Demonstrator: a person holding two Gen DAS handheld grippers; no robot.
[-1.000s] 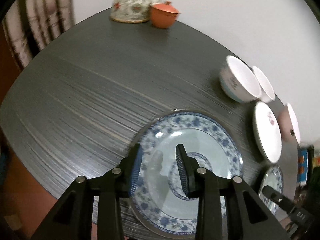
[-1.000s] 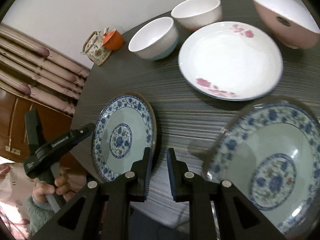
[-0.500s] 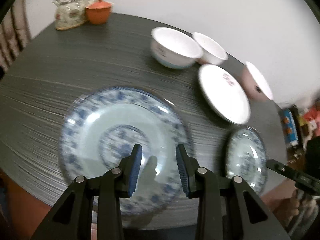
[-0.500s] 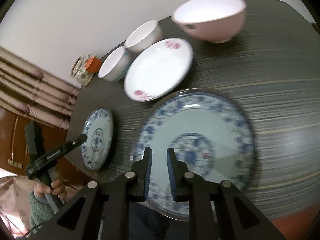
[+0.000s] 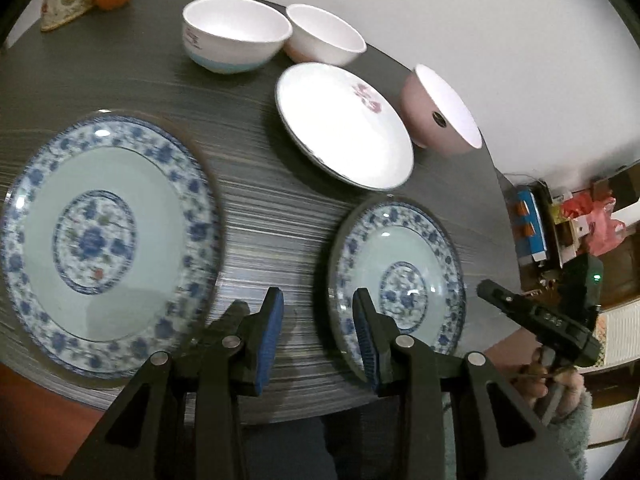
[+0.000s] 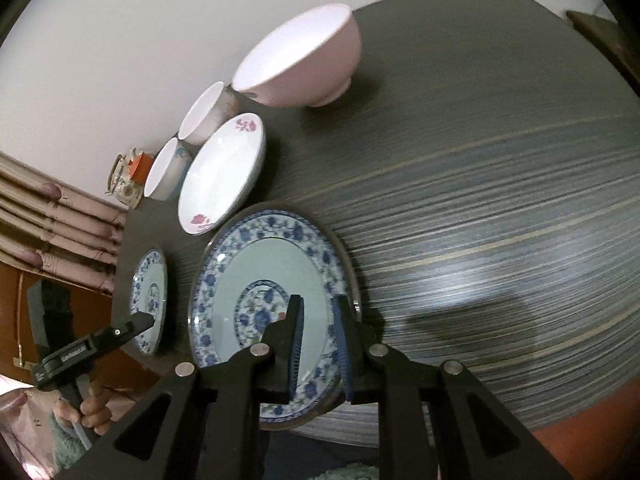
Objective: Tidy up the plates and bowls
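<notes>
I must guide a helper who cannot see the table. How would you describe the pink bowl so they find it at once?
On the dark table, three bowls stand along the wall side. The pink bowl is the end one, beside the white plate with pink flowers; the other two bowls are mostly white.

Dim indoor light, fisheye-bent edges, motion blur, faint glare on table (image 6: 480,288).

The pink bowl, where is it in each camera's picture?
Left wrist view: the round pink ceramic bowl sits upper right, at the table's far edge.
Right wrist view: it sits top centre.
Shared landmark: the white plate with pink flowers beside it.
</notes>
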